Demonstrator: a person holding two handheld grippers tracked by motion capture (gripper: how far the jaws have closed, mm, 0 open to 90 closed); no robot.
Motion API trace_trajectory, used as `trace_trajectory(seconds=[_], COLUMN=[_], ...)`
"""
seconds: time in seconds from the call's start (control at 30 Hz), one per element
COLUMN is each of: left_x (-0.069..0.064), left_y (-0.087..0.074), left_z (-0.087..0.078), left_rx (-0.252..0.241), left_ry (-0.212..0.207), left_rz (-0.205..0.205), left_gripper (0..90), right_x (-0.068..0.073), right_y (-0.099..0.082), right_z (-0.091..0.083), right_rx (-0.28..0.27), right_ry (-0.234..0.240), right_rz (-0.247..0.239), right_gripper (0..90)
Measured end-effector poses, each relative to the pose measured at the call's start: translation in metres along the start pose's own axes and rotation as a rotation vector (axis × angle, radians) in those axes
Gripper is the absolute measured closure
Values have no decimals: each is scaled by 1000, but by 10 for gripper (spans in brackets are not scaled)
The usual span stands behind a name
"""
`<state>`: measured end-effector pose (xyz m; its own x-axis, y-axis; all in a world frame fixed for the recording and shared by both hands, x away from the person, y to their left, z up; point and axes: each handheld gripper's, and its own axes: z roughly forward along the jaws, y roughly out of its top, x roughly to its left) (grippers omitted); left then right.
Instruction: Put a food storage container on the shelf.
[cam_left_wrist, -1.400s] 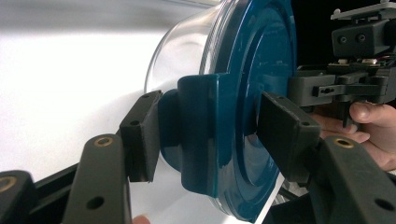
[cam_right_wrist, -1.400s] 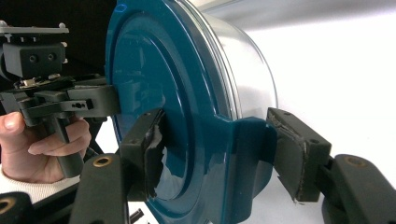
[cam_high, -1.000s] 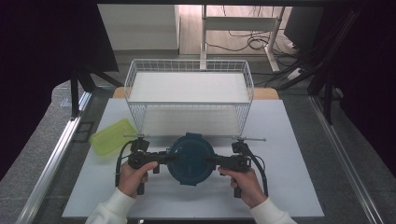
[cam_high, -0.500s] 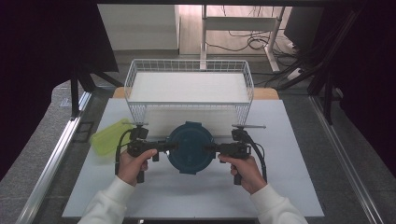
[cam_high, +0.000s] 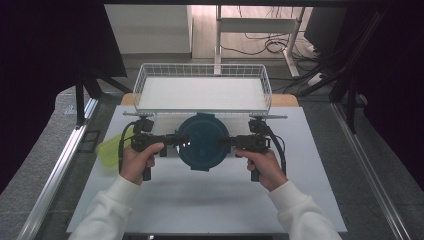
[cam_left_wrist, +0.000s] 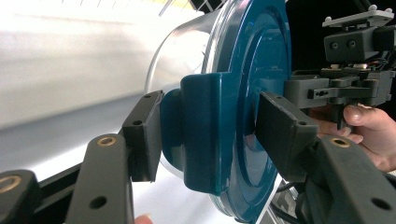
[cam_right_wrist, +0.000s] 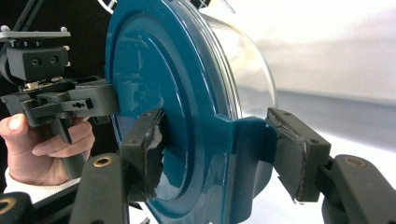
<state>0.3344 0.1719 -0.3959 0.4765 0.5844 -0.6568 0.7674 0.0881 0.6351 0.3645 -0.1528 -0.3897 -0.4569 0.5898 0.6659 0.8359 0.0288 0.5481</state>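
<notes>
Starting at far left, high view: yellow-green lid (cam_high: 107, 150) flat on white table (cam_high: 210, 200), just beside left hand (cam_high: 136, 162), partly hidden by it. Left gripper (cam_high: 176, 139) clamped on left clip tab of round container (cam_high: 203, 142), pointing inward toward centre. Left gripper view: one pad (cam_left_wrist: 144, 135) pressed on underside of tab, other pad flat on blue lid (cam_left_wrist: 243, 93), clear tub wall showing behind rim. Container in middle of scene, held between both tools, lid facing up toward camera, clear of table surface, just in front of wire basket (cam_high: 202, 75). Cannot tell from above how high off table. Basket behind, white liner inside, near wall close to container's far edge; touching or not, cannot tell. Right gripper (cam_high: 225, 142) clamped on opposite clip tab, pointing inward, mirror of left. Right gripper view: worn pad (cam_right_wrist: 152, 149) on lid face, other pad on tab's back side, opposite tool and hand visible beyond lid. Right hand (cam_high: 262, 165) around handle, white sleeve (cam_high: 305, 215) entering from bottom edge.
</notes>
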Motion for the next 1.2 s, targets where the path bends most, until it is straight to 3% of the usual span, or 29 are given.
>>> trace_trajectory(seconds=[0.73, 1.2], left_x=[-22, -12], left_y=[61, 100], left_z=[-14, -16], left_rx=[-28, -23], left_ry=[-29, -63], left_rz=[34, 17], left_gripper=[440, 441], right_x=[35, 50], right_y=[59, 102], right_z=[-23, -23], right_rx=[-31, -46], right_ry=[-18, -61], right_rz=[-36, -77], right_gripper=[385, 386])
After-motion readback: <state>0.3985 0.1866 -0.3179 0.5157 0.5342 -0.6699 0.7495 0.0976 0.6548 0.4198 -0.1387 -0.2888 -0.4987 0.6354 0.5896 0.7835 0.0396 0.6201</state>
